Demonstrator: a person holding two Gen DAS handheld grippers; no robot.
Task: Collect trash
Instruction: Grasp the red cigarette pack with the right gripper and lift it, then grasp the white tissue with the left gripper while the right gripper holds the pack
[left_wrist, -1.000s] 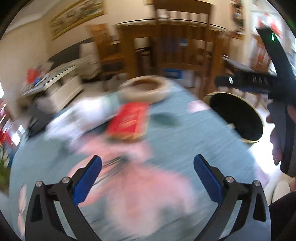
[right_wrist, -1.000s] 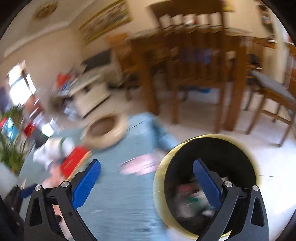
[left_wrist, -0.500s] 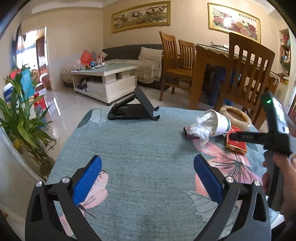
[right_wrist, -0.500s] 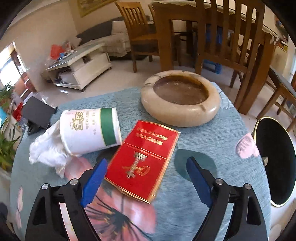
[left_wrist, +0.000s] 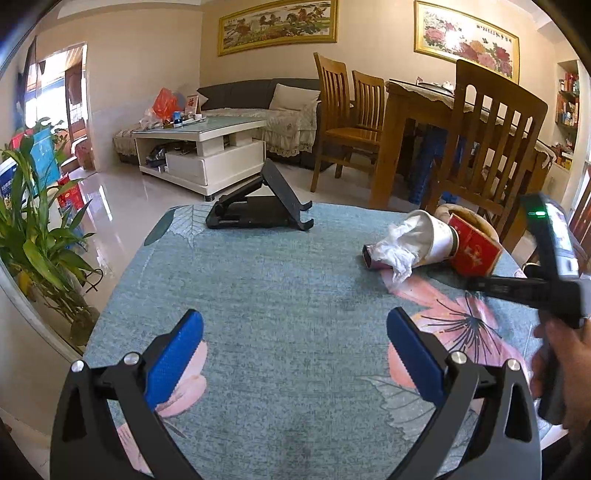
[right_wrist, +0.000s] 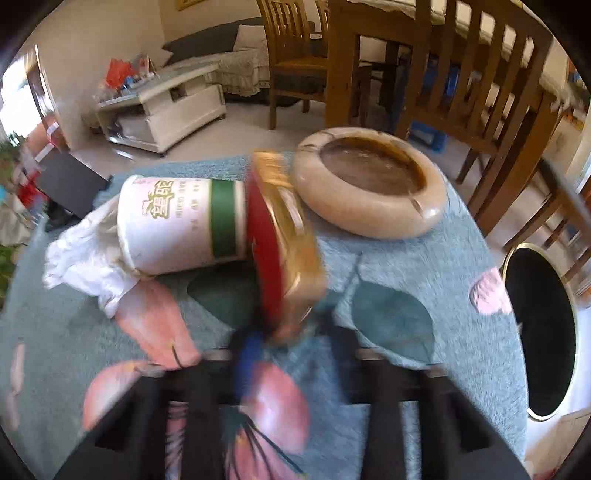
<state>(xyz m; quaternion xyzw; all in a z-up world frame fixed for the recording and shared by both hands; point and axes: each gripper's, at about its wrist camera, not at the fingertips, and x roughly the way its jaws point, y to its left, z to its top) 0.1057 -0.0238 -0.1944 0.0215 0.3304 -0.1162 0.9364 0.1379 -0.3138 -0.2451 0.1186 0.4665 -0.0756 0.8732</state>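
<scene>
A blue-grey floral tablecloth (left_wrist: 288, 295) covers the table in a living room with wooden dining chairs (left_wrist: 491, 140). The right gripper (right_wrist: 284, 332), blurred, is clamped on the near end of a red cigarette pack (right_wrist: 280, 243), tilted up on edge with its long axis running far-left. Just left lies a white paper cup (right_wrist: 181, 221) on its side, tissue (right_wrist: 88, 262) spilling leftward. A stone ashtray (right_wrist: 373, 184) sits beyond, a black bin (right_wrist: 539, 332) right. The left gripper (left_wrist: 295, 354) hovers, fingers spread wide.

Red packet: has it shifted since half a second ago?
Yes. The red packet, flat on the table beside the ashtray before, now stands tilted on edge, lifted in the right gripper and touching the paper cup.
</scene>
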